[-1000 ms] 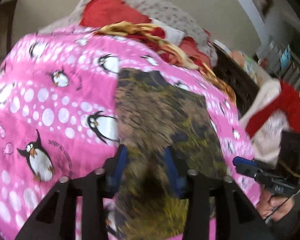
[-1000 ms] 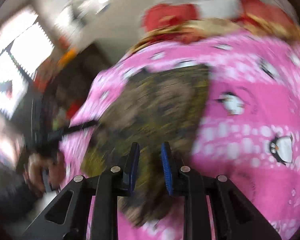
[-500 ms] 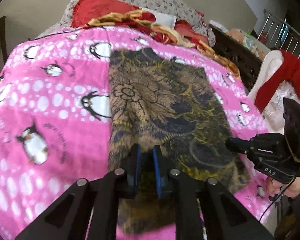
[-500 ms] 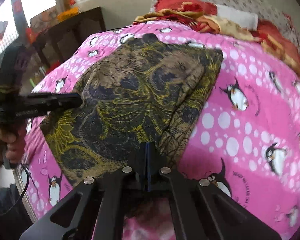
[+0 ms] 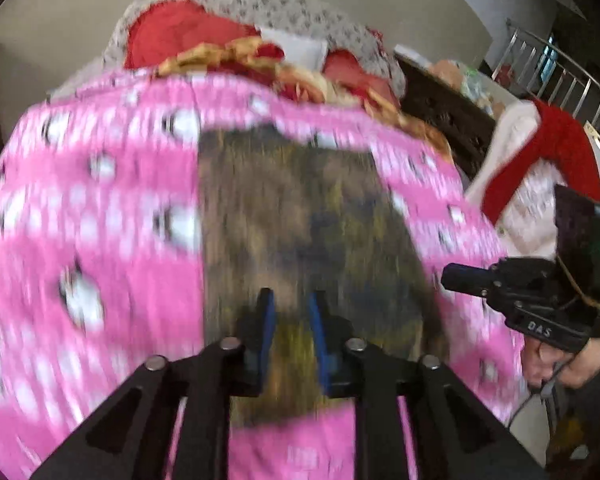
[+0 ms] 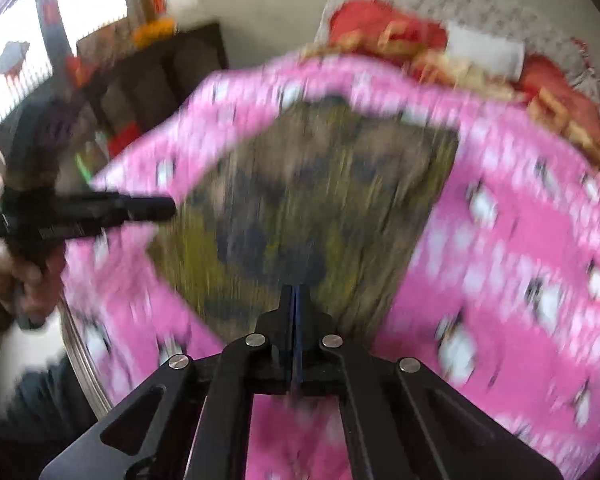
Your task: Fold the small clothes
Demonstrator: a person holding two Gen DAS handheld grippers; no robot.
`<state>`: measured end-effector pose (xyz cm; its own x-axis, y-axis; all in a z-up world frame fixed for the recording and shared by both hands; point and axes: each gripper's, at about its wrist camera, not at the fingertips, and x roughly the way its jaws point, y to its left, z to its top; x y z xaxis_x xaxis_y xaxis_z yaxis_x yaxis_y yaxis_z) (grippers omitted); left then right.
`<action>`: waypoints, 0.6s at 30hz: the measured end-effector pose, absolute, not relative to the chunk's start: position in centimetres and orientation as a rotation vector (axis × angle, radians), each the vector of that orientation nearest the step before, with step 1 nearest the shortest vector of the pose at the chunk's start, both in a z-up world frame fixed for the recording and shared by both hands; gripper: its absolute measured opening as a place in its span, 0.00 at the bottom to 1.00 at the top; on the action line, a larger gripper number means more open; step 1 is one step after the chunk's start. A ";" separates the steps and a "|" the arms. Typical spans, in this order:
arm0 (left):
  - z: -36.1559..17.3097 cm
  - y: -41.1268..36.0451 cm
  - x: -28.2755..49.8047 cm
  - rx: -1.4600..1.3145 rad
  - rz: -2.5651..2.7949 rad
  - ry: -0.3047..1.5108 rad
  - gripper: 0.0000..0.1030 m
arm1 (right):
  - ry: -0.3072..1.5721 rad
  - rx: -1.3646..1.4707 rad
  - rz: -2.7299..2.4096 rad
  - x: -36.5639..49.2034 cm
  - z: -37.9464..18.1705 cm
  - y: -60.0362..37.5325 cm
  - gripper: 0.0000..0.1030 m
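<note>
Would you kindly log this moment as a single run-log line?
garment: dark patterned cloth flat on pink penguin blanket | left gripper: open over near edge | right gripper: shut at near edge | frames: motion-blurred

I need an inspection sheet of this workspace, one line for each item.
Surface: pink penguin blanket covering the bed.
Job's things: dark patterned cloth spread flat on the blanket.
Clutter: red and yellow fabrics heaped at the far end.
Grippers: left gripper open over the cloth's near edge; right gripper shut, cloth pinch unclear in blur.
Cables: thin cable below the right hand.
Surroundings: dark wooden furniture, window, metal railing.
</note>
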<state>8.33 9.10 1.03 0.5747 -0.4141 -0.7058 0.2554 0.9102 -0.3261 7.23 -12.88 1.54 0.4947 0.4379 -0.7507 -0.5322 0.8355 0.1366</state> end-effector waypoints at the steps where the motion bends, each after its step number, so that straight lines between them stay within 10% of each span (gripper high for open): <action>1: 1.6 8.9 10.2 -0.210 -0.365 0.866 0.20 | 0.840 -0.098 0.548 8.8 2.8 -12.9 0.00; 18: -3.5 4.1 26.1 -0.215 -0.116 0.895 0.28 | 0.885 0.136 0.087 23.7 -3.4 -12.2 0.15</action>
